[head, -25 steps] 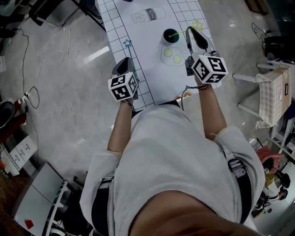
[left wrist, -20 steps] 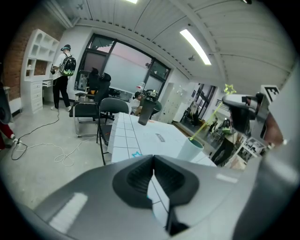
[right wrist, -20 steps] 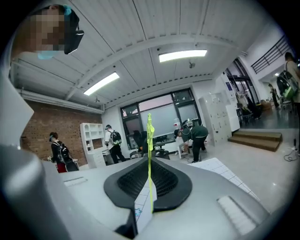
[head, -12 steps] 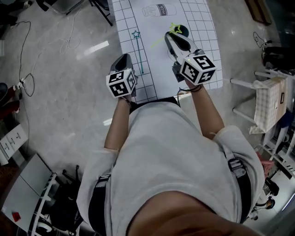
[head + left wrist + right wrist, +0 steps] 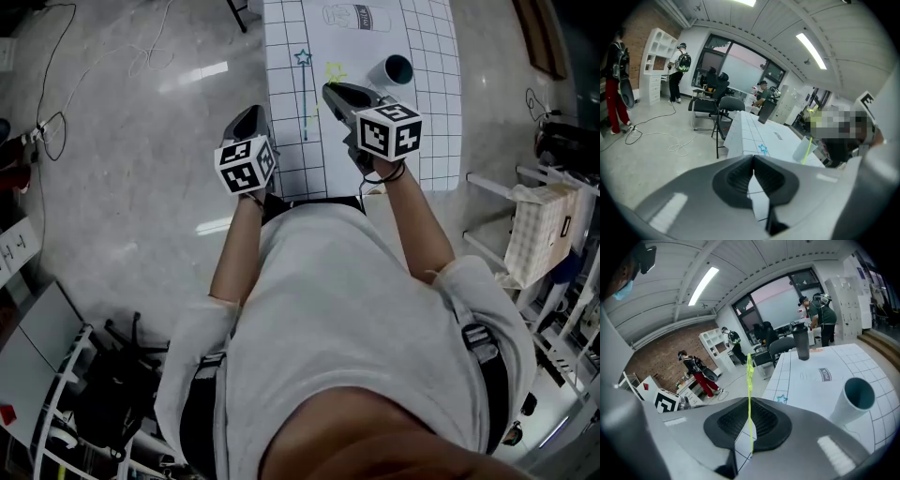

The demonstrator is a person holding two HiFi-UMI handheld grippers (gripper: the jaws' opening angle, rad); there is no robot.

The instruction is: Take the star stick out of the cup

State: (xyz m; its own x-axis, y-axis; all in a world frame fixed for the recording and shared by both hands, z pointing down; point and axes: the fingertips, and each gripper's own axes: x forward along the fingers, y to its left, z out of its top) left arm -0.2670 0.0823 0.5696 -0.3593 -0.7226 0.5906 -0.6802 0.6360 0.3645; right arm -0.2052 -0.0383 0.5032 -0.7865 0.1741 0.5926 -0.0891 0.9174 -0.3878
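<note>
My right gripper [image 5: 332, 92] [image 5: 750, 427] is shut on a thin yellow-green star stick [image 5: 749, 394]. The stick's star [image 5: 334, 71] is held above the white gridded mat, left of the cup. The white cup [image 5: 394, 70] [image 5: 852, 402] stands upright on the mat with a dark, empty inside; in the left gripper view the cup [image 5: 805, 149] shows behind the stick. My left gripper [image 5: 250, 116] [image 5: 753, 174] is shut on nothing and hovers beside the table's near left corner.
A blue star stick [image 5: 306, 98] [image 5: 762, 149] lies flat on the gridded mat [image 5: 431, 112] between the grippers. A dark bottle [image 5: 802, 346] stands at the table's far end. Chairs, cables on the floor and several people fill the room beyond.
The right gripper has drawn the yellow-green star stick out of the cup and carried it left, clear of the cup. The left gripper has stayed shut by the table edge.
</note>
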